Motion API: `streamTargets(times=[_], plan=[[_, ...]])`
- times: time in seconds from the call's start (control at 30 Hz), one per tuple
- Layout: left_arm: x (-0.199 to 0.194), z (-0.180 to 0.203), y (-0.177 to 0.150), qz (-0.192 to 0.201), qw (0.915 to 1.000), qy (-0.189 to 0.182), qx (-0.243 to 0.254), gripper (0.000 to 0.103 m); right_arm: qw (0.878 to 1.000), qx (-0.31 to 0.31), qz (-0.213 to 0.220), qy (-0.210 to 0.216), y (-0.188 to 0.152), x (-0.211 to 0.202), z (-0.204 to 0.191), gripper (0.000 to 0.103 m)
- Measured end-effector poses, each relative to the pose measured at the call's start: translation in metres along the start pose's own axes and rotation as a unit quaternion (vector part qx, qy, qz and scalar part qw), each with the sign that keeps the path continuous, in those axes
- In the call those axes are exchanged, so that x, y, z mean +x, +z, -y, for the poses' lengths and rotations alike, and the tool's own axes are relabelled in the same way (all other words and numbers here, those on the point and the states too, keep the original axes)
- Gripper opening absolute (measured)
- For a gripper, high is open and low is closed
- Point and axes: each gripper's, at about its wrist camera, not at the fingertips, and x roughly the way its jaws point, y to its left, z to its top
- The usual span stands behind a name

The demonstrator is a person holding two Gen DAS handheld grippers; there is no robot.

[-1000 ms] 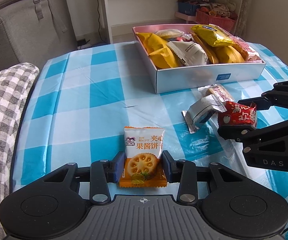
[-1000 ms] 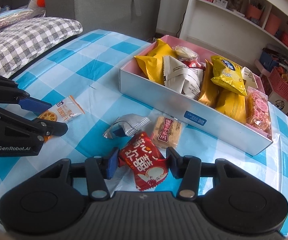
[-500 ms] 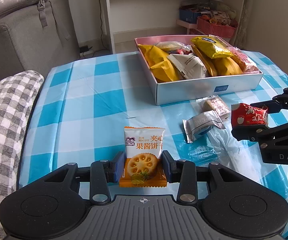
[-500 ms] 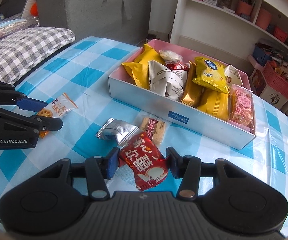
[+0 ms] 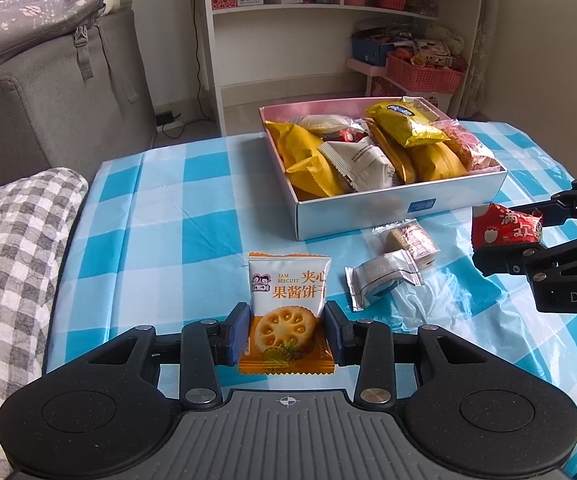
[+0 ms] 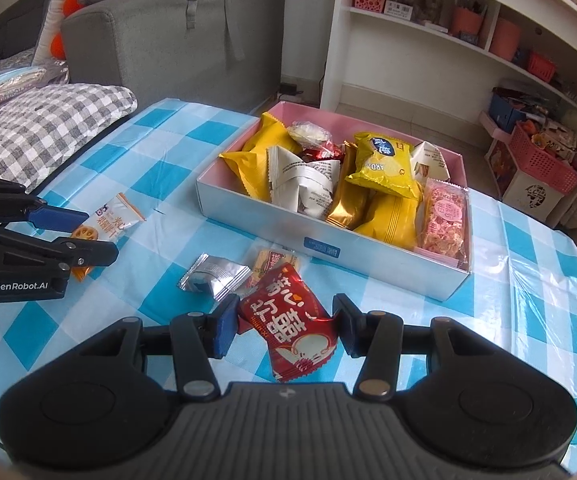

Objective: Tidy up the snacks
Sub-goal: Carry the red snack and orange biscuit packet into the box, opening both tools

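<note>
My left gripper (image 5: 286, 334) is shut on a white-and-orange jam biscuit packet (image 5: 286, 304) and holds it above the checked tablecloth; it also shows in the right wrist view (image 6: 106, 222). My right gripper (image 6: 286, 330) is shut on a red snack packet (image 6: 292, 320), lifted off the table; that packet shows in the left wrist view (image 5: 506, 228) at the right. The snack box (image 5: 368, 212), pink inside and white outside, holds several yellow, white and pink packets and stands ahead of both grippers (image 6: 368, 260).
A silver packet (image 5: 382, 274) and a small brown-and-red packet (image 5: 408, 238) lie on the cloth in front of the box. A checked cushion (image 5: 12, 248) is at the table's left edge. A grey sofa and white shelves stand behind.
Both grippers have risen and drawn back with their packets; the box and table look farther away and lower. The silver and brown packets have not moved.
</note>
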Motion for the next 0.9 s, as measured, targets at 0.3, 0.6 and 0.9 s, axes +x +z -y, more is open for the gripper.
streamTargets(times=[0.3,0.6,0.9], plan=[[-0.004,0.018,0.022,0.027,0.9996,-0.002,0.005,0.037,0.999,0.047,0.028,-0.002,0.012,-0.013,0.027,0.047],[0.024,0.031,0.06,0.029,0.9995,-0.014,0.008,0.037,0.994,0.104,0.042,0.002,0.028,-0.003,0.063,0.047],[0.06,0.047,0.09,0.028,0.9989,-0.022,0.031,0.037,0.992,0.119,0.041,0.004,0.039,0.02,0.084,0.047]])
